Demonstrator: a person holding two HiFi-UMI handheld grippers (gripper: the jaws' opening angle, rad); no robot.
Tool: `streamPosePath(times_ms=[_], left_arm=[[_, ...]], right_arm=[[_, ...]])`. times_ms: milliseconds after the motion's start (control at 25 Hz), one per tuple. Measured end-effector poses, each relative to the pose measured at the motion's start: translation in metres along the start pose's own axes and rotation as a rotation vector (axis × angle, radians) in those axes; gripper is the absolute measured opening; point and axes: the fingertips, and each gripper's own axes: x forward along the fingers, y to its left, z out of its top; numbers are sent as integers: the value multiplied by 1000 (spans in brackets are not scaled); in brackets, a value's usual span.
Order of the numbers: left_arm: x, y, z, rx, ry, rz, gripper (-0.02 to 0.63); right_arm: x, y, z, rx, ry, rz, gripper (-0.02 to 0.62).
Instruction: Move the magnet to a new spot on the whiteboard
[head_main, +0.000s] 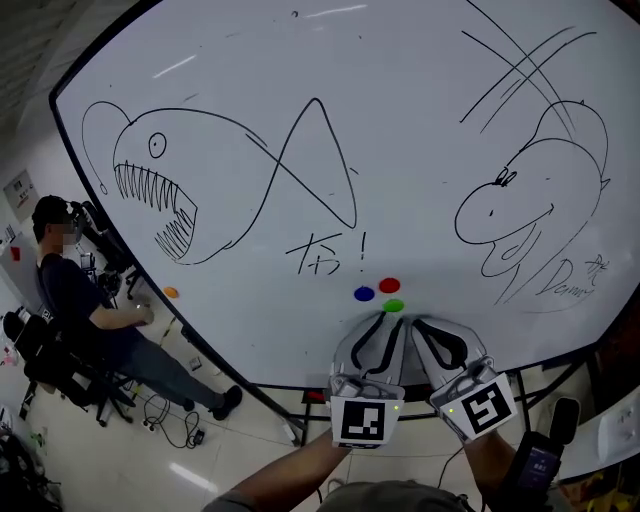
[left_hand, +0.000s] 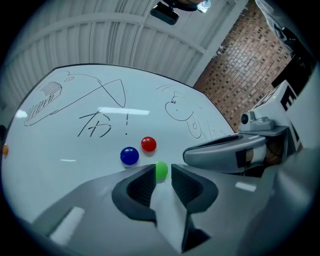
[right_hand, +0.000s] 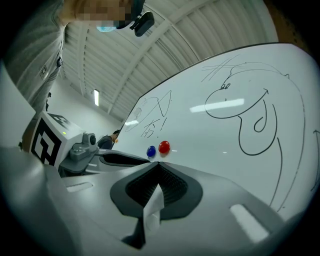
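Note:
On the whiteboard (head_main: 300, 60), a green magnet (head_main: 393, 306) sits low in the middle, just below a blue magnet (head_main: 364, 294) and a red magnet (head_main: 389, 285). My left gripper (head_main: 385, 318) is at the green one. In the left gripper view the green magnet (left_hand: 161, 171) lies between the tips of the left gripper (left_hand: 162, 167), whose jaws stand apart with a slim gap on the magnet's right side. My right gripper (head_main: 420, 322) hovers just to the right with nothing in it; in its own view the right gripper (right_hand: 159, 164) has its jaws together, below the blue magnet (right_hand: 151, 151) and red magnet (right_hand: 164, 147).
An orange magnet (head_main: 171, 292) sticks far left on the board. Marker drawings of a toothed fish (head_main: 160, 190) and a dinosaur (head_main: 520, 210) cover the board. A person (head_main: 85, 300) sits at the left beside a chair (head_main: 50, 365); cables (head_main: 170, 420) lie on the floor.

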Motion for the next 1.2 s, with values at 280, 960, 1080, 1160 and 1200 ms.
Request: streamPosePath(times_ms=[280,960,1080,1160,1200], left_arm=[[9,-4,-7,27,19,99,129],[19,2,-7,91,39,245,126],[19,3,-6,91,46,228,124],[18,5,-5,81,54,220,123],[17,7,-5,76,55,219,123]], right_arm=[[-3,-5,-4,-7,9,32,0],[-3,-15,-4,12,-11,93,20],[-2,-13,-3,16,-17,107,9],[-1,-10,-2,21,-20,119,0],[0,-7,-1,24,-21,125,0]])
